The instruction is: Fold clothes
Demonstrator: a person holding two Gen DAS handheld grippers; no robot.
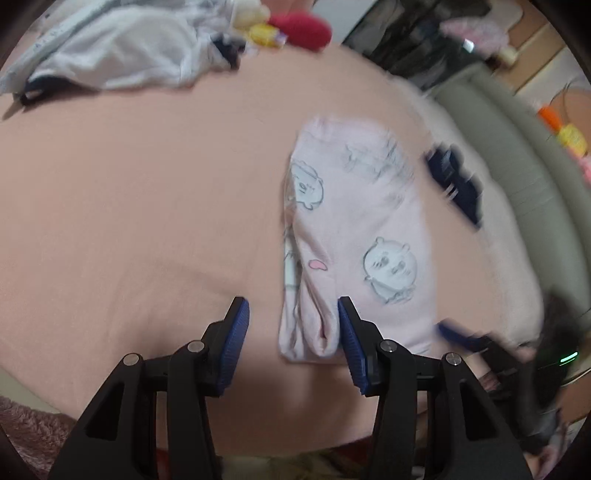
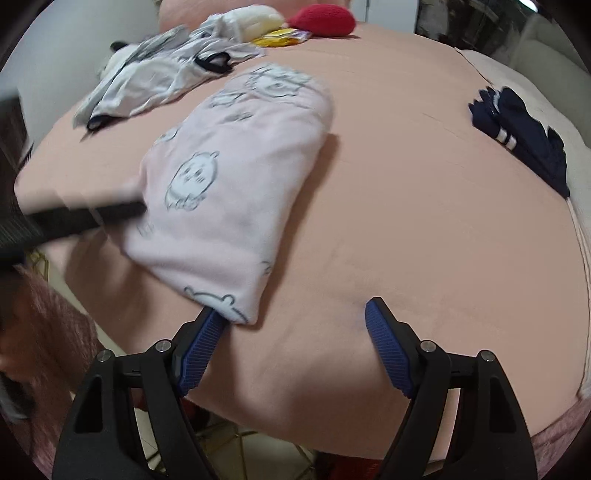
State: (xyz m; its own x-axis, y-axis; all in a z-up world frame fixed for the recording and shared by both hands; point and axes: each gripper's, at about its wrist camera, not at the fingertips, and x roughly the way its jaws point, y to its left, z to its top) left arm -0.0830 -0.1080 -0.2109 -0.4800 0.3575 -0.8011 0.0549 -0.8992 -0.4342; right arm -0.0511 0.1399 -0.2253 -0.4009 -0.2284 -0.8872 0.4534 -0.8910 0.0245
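- Folded pink garment (image 1: 354,236) flat on the peach sheet (image 1: 140,206).
- Left gripper (image 1: 293,321) at garment's near edge, fingers apart, seemingly not pinching.
- Right gripper (image 2: 291,325) at garment's near corner, fingers apart.

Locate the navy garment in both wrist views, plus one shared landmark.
Left wrist: navy garment right of centre, just past the folded pink garment, near the bed edge.
Right wrist: navy garment upper right, far from the pink garment.
Shared landmark: red plush, top of both.
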